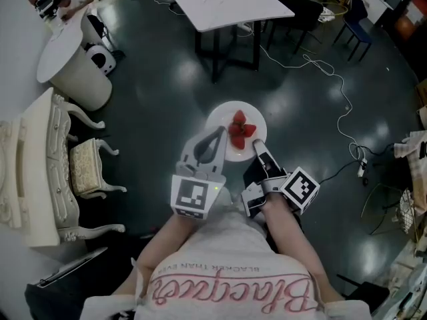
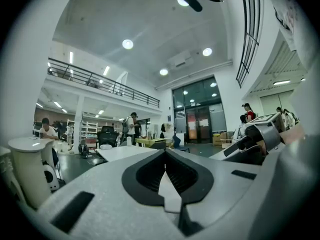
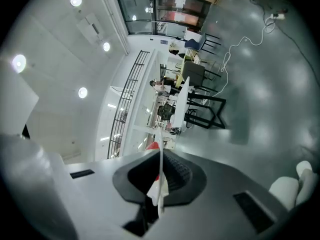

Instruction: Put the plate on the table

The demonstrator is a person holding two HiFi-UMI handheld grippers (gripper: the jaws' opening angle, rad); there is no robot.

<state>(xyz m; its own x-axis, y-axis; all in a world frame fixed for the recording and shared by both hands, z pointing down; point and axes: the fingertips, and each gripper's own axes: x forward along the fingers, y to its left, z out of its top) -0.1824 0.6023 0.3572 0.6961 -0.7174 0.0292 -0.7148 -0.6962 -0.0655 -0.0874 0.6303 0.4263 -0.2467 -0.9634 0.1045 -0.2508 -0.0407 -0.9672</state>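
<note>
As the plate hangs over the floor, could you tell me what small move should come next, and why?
Probably carry the plate level toward the white table ahead: the left gripper and right gripper both clamp its rim, strawberries lie on it, and only floor is below.

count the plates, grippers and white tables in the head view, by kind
plate: 1
grippers: 2, the left gripper and the right gripper, each shut on the plate's rim
white tables: 2, a square table and a round table
total: 5
</note>
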